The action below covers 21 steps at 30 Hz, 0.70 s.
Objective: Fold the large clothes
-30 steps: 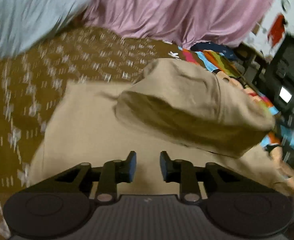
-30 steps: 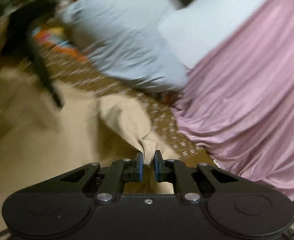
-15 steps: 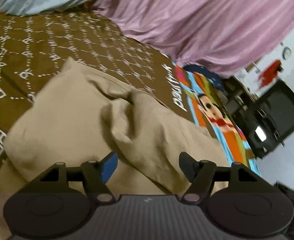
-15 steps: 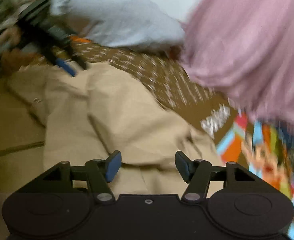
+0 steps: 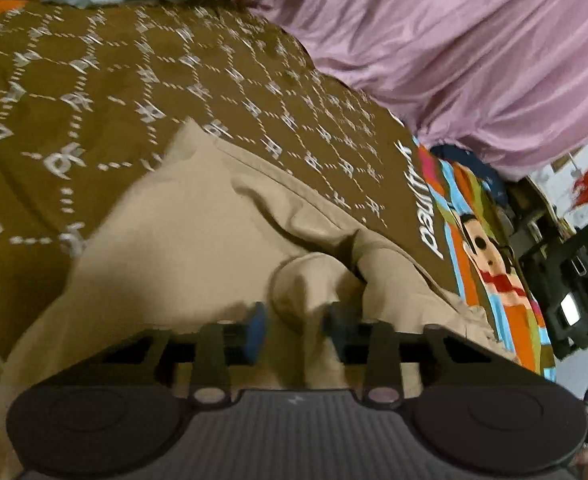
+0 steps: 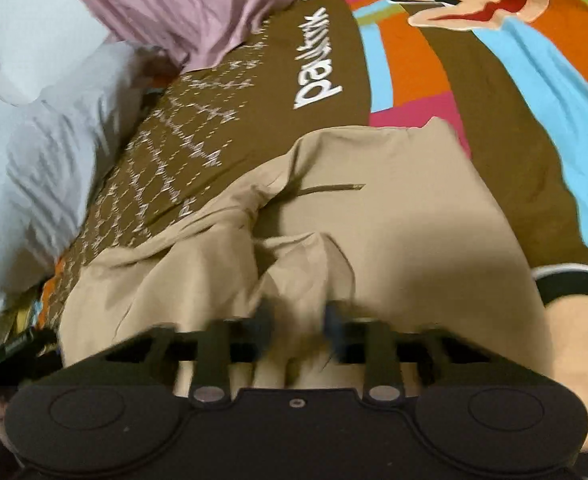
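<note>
A large tan garment (image 5: 181, 248) lies crumpled on the bed; it also shows in the right wrist view (image 6: 406, 232). My left gripper (image 5: 294, 328) is low over it, jaws partly open, with a rounded fold of tan cloth (image 5: 306, 292) bulging between the fingertips. My right gripper (image 6: 298, 320) is also low on the garment, jaws partly open around a bunched ridge of cloth (image 6: 302, 268); its fingertips are blurred.
A brown patterned bedspread (image 5: 141, 80) with a colourful cartoon print (image 6: 494, 32) lies under the garment. A pink sheet (image 5: 474, 48) hangs behind, and a pale blue pillow (image 6: 41, 168) lies at the head. Dark furniture (image 5: 566, 304) stands beside the bed.
Both grippers let go of the garment, opened wide, then dropped down onto it. Their jaws have narrowed around folds of cloth. The right view swung toward the cartoon print.
</note>
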Tool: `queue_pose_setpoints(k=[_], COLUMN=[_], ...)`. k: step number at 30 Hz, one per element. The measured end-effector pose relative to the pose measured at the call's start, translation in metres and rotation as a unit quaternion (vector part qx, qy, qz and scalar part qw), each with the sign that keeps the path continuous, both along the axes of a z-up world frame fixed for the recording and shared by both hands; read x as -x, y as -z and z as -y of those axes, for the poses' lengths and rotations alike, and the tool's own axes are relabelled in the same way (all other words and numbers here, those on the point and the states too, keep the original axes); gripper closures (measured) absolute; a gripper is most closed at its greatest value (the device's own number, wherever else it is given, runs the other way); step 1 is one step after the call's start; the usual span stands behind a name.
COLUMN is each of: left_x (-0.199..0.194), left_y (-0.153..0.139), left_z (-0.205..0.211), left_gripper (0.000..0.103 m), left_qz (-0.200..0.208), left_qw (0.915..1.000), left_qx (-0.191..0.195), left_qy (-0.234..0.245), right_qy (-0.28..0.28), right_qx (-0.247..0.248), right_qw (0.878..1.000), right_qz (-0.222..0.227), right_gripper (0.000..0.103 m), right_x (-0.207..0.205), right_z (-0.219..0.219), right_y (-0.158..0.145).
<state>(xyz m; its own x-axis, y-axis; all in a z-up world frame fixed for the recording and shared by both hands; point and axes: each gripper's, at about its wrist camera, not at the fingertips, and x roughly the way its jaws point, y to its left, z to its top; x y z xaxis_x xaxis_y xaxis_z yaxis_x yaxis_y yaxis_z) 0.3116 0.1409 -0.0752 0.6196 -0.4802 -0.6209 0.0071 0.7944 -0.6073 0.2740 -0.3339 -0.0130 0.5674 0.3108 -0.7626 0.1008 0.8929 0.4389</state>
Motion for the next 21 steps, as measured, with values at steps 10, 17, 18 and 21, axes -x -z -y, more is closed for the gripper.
queue_pose_setpoints(k=[10,17,18,21], left_x=[0.003,0.023,0.029,0.050], left_y=[-0.012,-0.037,-0.043,-0.061], left_z=[0.030,0.030,0.031,0.035], left_gripper=[0.102,0.080,0.064,0.052], left_qz=[0.078,0.086,0.099,0.150], left_qw=[0.9880,0.9785,0.9760,0.9718], left_qx=[-0.130,-0.182,-0.188,-0.176], left_qy=[-0.028,-0.042,-0.047,-0.047], right_qy=[-0.104,-0.082,-0.077,-0.061], right_qx=[0.278,0.283,0.286,0.297], right_qw=[0.943,0.945,0.943,0.935], right_qz=[0.153,0.144,0.150,0.181], right_gripper=[0.102,0.078,0.074,0.069], right_x=[-0.021,-0.004,0.000,0.012], right_z=[-0.074,-0.065,-0.063,-0.065], right_y=[0.000,-0.001,-0.007,-0.030])
